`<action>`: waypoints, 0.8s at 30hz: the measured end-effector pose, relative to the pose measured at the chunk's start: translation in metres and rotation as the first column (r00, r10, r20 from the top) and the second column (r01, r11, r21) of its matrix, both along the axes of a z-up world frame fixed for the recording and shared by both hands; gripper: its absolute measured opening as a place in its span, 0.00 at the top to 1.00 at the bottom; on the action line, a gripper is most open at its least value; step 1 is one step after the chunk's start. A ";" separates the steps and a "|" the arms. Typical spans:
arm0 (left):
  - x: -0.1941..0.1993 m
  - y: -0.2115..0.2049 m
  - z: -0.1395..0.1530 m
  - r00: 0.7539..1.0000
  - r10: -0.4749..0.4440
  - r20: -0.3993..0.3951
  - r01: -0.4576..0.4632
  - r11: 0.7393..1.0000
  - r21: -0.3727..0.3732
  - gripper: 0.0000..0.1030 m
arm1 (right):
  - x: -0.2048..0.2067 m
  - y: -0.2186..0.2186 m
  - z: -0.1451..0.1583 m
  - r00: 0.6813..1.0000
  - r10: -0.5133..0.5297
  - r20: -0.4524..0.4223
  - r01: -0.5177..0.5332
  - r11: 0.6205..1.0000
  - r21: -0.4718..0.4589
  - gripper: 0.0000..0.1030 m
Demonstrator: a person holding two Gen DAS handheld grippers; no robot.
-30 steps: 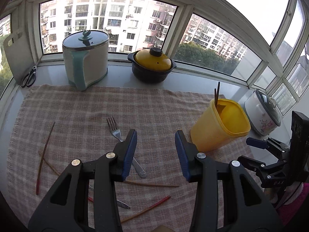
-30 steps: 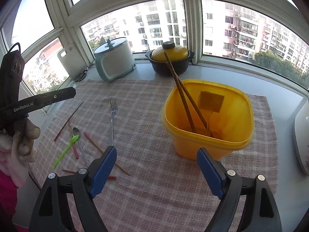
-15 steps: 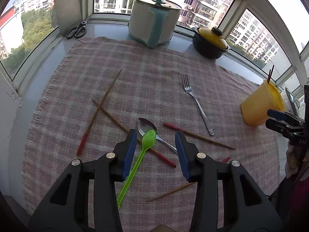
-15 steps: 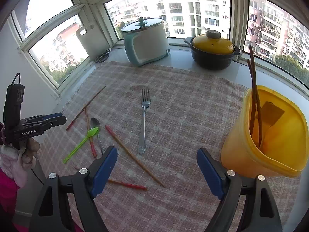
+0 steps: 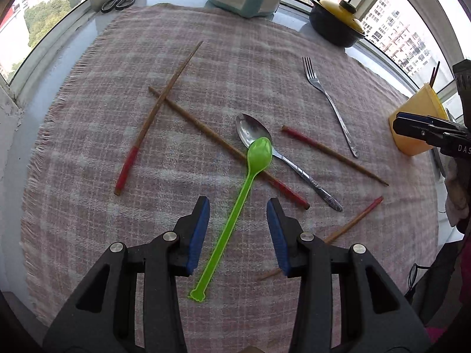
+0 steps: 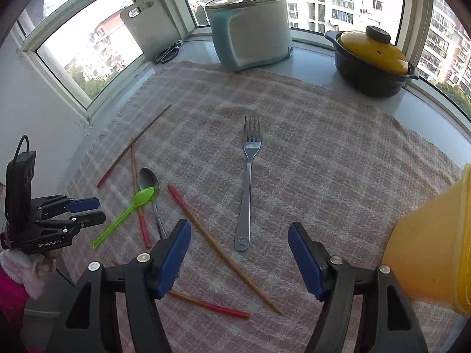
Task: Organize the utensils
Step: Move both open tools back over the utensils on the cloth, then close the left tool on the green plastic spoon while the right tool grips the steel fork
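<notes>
Bare checked pink cloth [image 6: 323, 153] lies open right of the steel fork [image 6: 248, 176]. The tall yellow plastic container [image 6: 432, 241] blocks the right edge. Crossed red-tipped wooden chopsticks [image 5: 164, 111] and two overlapping spoons [image 5: 257, 144] clutter the left.

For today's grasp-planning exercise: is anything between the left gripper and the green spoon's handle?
Nothing visible. The left gripper is open, with the green spoon handle lying bare on the cloth between its fingers. Only the spoon's bowl rests on the metal spoon and a chopstick.
</notes>
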State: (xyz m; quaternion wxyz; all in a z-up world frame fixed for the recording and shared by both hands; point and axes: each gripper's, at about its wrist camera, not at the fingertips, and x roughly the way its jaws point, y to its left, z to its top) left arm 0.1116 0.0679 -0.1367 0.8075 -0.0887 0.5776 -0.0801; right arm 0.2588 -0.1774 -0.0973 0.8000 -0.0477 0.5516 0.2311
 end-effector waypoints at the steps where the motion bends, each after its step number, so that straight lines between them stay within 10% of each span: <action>1: 0.001 -0.002 -0.004 1.000 -0.008 -0.009 0.008 1.000 0.002 0.60 | 0.004 0.004 -0.004 1.000 0.005 -0.010 -0.005 1.000 -0.003 0.34; 24: 0.022 -0.023 -0.030 0.993 -0.110 -0.049 0.115 0.986 0.118 0.84 | 0.071 0.038 -0.061 0.986 -0.031 -0.164 0.022 0.998 -0.059 0.60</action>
